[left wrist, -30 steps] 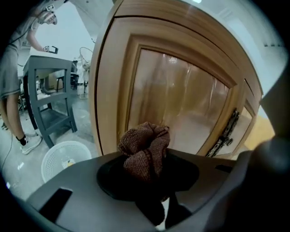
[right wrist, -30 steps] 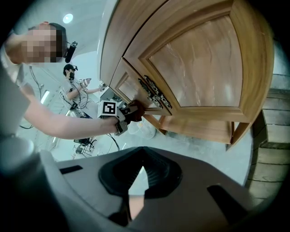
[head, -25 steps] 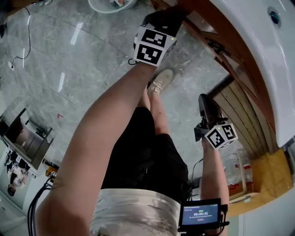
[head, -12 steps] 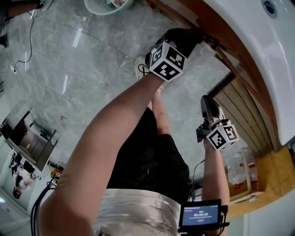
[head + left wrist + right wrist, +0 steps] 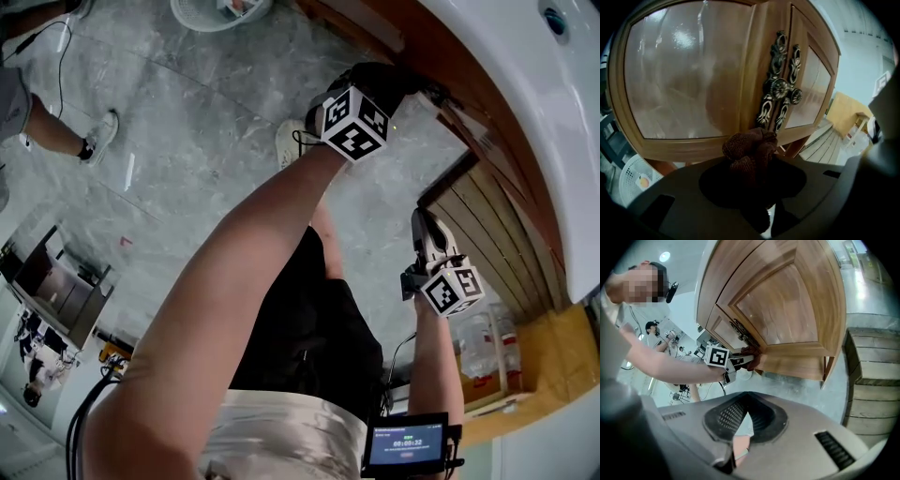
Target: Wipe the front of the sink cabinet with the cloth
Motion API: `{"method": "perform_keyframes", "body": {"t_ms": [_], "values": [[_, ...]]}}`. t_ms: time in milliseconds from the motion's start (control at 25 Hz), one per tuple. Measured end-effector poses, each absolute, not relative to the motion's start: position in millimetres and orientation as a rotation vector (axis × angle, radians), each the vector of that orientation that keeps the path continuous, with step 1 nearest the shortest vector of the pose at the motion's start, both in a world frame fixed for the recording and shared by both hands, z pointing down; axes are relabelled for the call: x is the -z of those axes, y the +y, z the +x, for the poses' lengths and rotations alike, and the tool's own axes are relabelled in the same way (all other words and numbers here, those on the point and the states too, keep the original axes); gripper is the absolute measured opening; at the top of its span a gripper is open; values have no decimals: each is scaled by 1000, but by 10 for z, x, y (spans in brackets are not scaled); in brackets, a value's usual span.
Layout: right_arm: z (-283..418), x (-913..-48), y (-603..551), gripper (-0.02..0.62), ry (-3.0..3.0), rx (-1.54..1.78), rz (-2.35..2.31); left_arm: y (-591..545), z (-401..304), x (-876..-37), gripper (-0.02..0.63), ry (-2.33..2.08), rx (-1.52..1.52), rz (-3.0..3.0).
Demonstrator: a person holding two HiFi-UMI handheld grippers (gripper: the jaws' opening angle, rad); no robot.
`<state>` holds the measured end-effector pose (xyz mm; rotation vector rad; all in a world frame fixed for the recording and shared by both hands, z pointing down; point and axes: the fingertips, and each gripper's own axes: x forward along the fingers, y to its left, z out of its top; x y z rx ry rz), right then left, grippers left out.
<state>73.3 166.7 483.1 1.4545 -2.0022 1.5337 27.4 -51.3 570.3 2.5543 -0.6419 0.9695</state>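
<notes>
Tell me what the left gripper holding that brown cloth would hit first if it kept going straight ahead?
The cloth in the left gripper would press the wooden cabinet door first, just below the ornate handles. It looks very near, perhaps touching.

My left gripper (image 5: 754, 185) is clamped on a bunched brown cloth (image 5: 749, 152) at the lower middle of the frame. Just beyond it the wooden cabinet (image 5: 693, 79) fills the upper frame, with its pair of ornate metal handles (image 5: 782, 89) side by side at the upper middle. The cloth's top overlaps the cabinet's lower edge; I can't confirm contact. A white basket (image 5: 630, 176) shows at the lower left.
</notes>
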Motion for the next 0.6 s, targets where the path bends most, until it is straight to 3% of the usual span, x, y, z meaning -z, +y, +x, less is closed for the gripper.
{"method": "perform_keyframes", "body": {"t_ms": [600], "values": [[510,-4859,1470,12,-2020,-1528,1391,-1293,-590,-5721,156,-876,-941,2467]]}}
